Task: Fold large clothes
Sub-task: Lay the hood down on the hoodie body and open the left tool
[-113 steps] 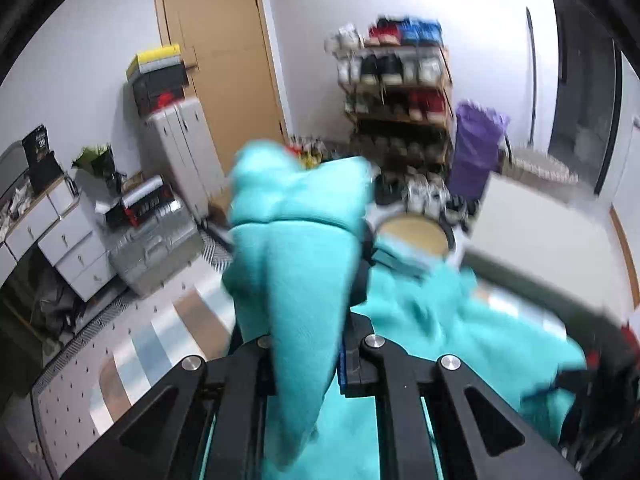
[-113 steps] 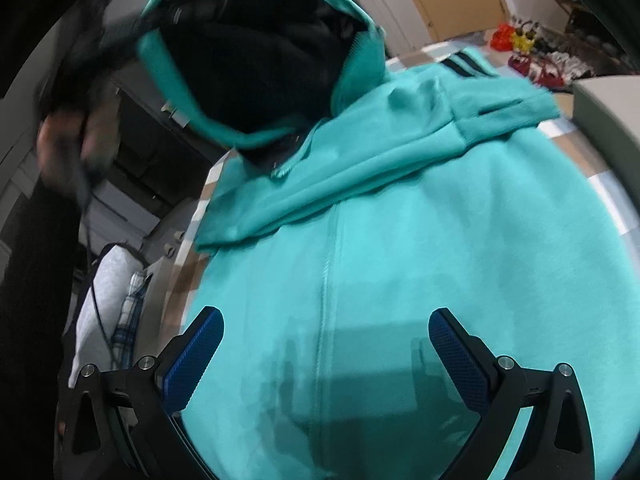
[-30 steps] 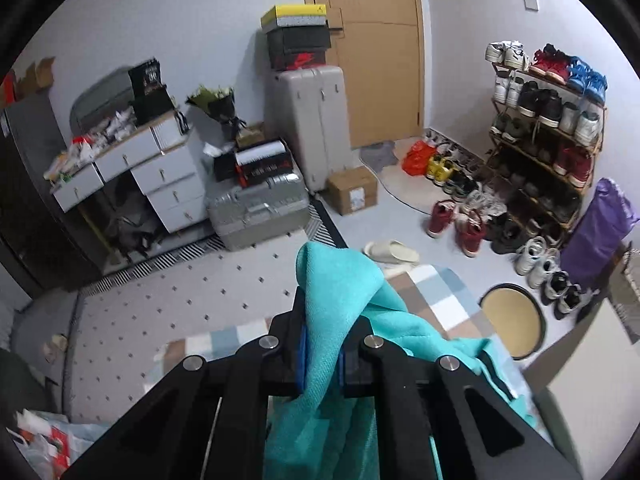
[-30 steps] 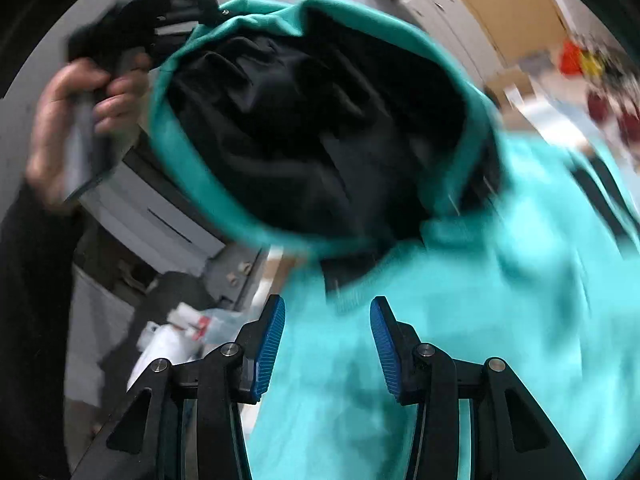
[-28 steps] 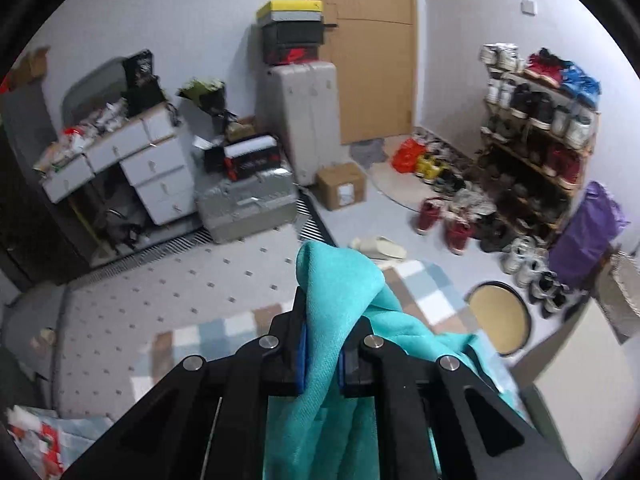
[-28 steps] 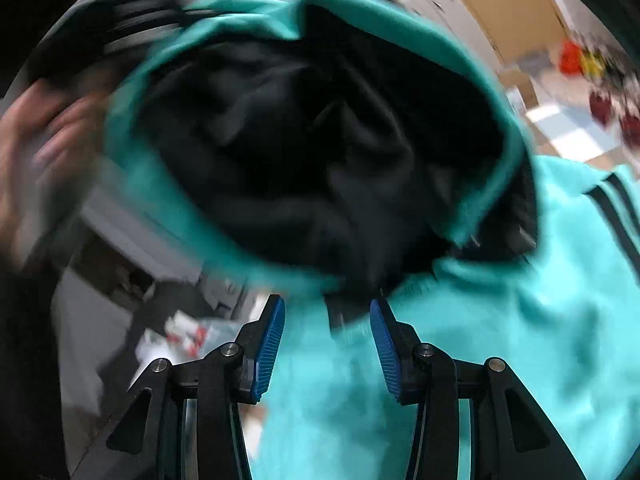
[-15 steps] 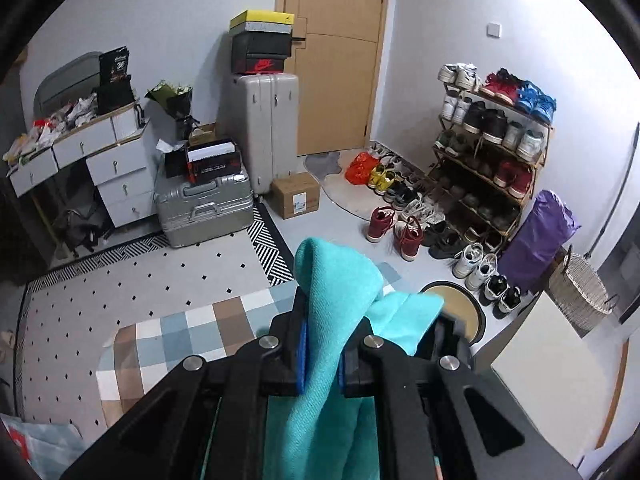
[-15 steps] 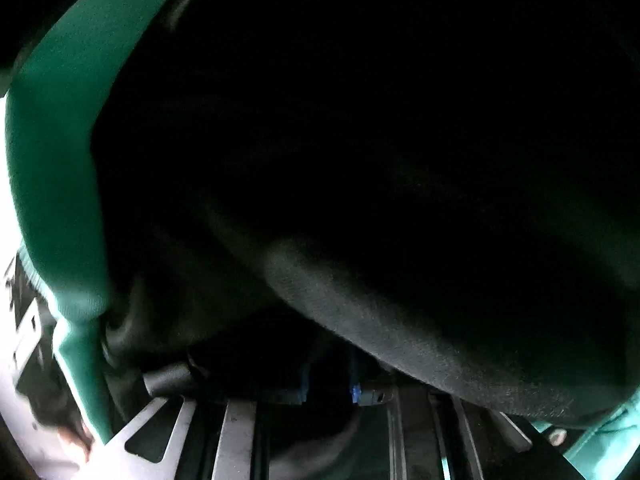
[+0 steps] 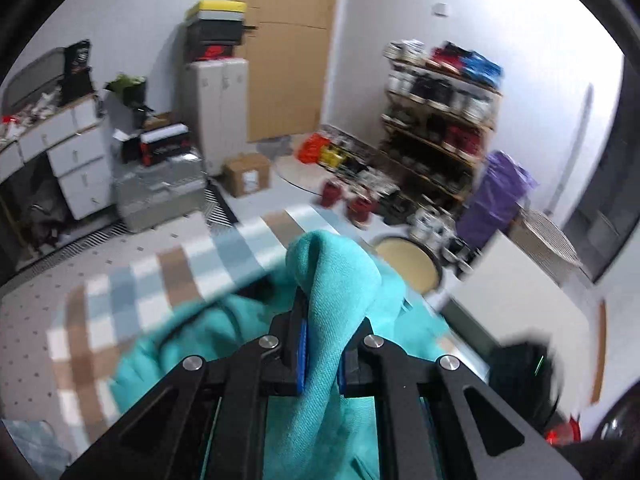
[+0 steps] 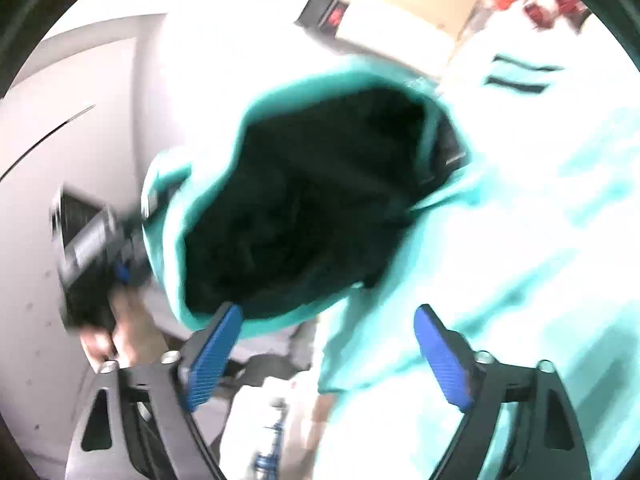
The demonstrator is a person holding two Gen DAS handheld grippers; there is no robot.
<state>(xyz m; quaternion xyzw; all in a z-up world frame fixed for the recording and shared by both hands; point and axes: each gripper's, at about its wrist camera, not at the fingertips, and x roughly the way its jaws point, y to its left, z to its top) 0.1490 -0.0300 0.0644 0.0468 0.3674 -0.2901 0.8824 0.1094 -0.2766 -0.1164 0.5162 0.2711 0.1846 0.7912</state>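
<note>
Teal hoodie (image 9: pixel 340 320) hood edge clamped by left gripper (image 9: pixel 320 354); right gripper (image 10: pixel 326 354) spread wide, empty. Hood (image 10: pixel 320 208) best laid flat onto body, tension kept even.

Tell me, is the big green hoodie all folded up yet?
Not yet. Nothing looks neatly folded: the teal hoodie is rumpled, its hood gaping open. In hand: the left gripper pinches a bunch of its cloth; the right gripper is open, holding nothing. The folding is left.
</note>
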